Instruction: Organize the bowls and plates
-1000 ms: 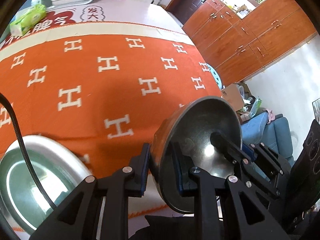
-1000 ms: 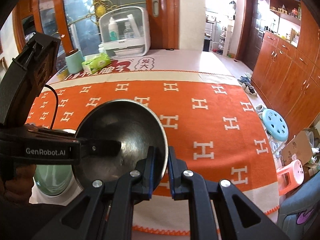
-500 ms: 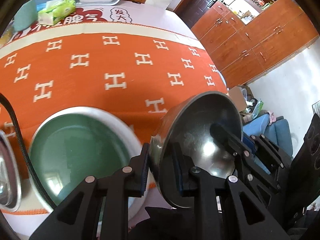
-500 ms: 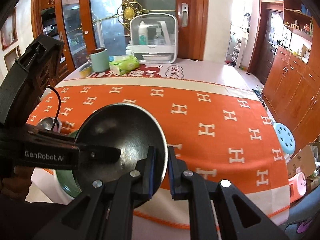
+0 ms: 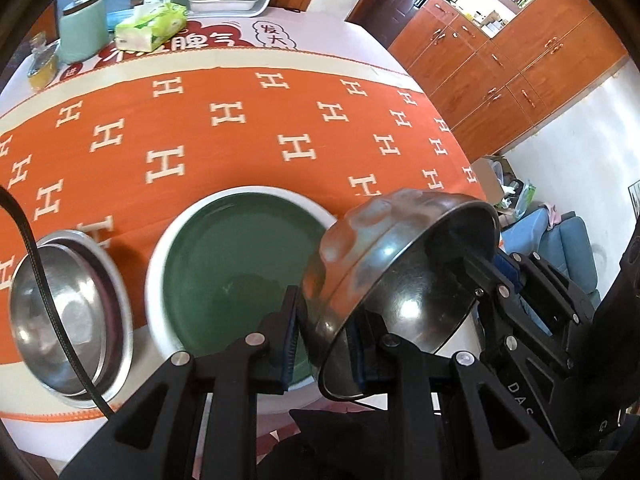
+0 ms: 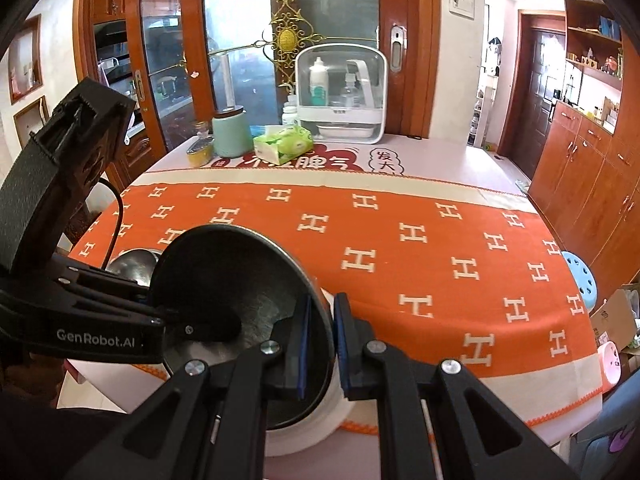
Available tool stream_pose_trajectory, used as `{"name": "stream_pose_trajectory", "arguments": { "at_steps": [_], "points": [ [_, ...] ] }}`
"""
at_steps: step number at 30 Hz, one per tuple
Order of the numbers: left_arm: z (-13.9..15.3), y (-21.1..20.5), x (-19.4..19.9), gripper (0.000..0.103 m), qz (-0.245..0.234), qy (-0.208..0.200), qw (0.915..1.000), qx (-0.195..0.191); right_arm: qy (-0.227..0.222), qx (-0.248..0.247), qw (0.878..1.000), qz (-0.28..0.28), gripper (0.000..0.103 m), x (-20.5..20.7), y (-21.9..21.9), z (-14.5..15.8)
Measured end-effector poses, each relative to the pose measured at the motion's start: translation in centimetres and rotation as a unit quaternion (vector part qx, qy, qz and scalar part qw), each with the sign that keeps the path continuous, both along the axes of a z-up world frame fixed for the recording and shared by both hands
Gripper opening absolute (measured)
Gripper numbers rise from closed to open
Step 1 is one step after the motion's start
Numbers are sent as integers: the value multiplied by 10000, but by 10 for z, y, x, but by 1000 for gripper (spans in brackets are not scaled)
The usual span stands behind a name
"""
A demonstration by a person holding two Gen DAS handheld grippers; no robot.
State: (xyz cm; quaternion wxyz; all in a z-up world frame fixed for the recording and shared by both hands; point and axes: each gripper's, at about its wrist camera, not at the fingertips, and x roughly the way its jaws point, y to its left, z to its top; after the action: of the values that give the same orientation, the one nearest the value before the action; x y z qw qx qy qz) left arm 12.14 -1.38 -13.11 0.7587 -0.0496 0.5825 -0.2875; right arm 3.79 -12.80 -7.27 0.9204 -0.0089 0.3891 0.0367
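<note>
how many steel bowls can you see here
2: one steel bowl is held tilted in the air by both tongs on opposite sides of its rim; the other steel bowl sits on the table left of the green plate.

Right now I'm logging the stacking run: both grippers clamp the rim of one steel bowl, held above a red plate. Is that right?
Not quite: the plate is green with a white rim, not red, as the left wrist view shows. The left gripper and right gripper do clamp the rim of one steel bowl above it.
</note>
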Motion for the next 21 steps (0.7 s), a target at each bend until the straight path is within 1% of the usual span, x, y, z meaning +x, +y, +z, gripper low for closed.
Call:
{"name": "stream_pose_trajectory", "arguments": {
  "at_steps": [11, 21],
  "points": [
    [-1, 60, 6, 20, -46, -29, 9999, 85, -36, 59, 10000, -51, 12, 3, 57, -5],
    [-13, 117, 24, 20, -246, 9, 9993, 268, 54, 171, 9995, -241, 12, 16, 114, -23]
  ]
}}
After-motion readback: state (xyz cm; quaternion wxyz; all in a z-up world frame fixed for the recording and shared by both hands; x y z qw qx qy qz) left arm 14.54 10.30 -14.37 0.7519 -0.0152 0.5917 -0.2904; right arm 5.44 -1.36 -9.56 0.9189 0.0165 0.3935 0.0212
